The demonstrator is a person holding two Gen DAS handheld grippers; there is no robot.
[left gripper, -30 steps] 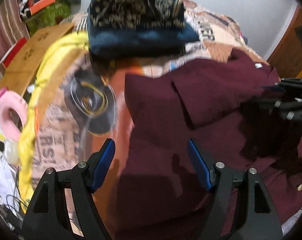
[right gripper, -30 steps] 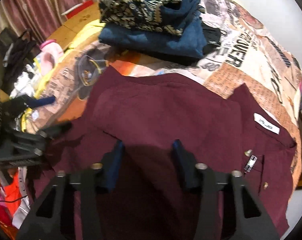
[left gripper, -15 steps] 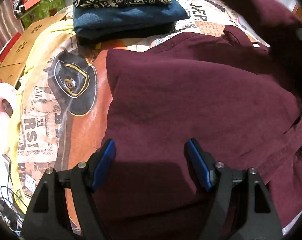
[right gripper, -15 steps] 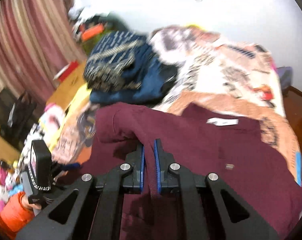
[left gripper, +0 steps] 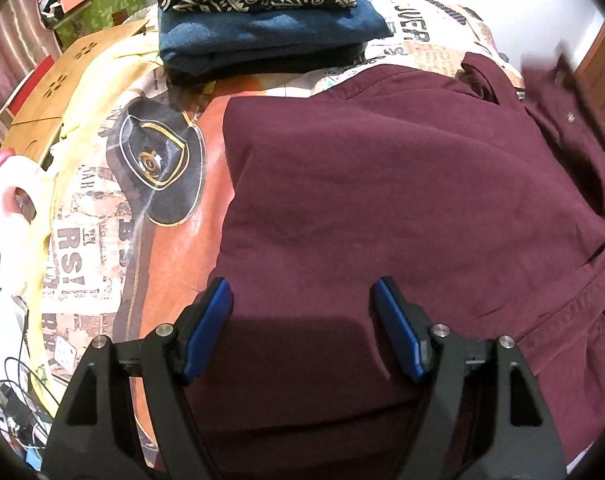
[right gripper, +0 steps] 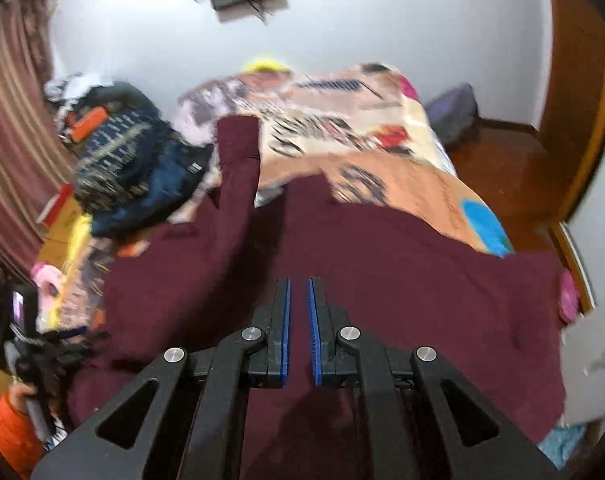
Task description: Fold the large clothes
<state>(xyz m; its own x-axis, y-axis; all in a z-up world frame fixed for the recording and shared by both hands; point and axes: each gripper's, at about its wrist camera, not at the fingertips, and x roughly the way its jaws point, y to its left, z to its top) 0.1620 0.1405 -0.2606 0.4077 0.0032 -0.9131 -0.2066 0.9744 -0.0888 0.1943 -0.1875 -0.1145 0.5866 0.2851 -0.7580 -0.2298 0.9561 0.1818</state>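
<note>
Left wrist view: open left gripper (left gripper: 302, 328) hovers over maroon shirt (left gripper: 382, 200); folded pile (left gripper: 262, 32) behind. Right gripper (right gripper: 298, 328) is clamped on shirt fabric; raised sleeve (right gripper: 238, 168) blocks the pile.

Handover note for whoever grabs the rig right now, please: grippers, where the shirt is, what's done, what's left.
Left gripper: open, nothing between the pads, poised over the near left part of the maroon shirt.
Right gripper: shut on a fold of the maroon shirt, with a sleeve lifted and stretched out in front of it.
Shirt: spread on the printed bedspread, just in front of the folded pile of dark blue clothes.
Done: shirt laid out, sleeve picked up.
Left: lay the sleeve across the body, probably the other side too, then fold lengthwise and stack it.
</note>
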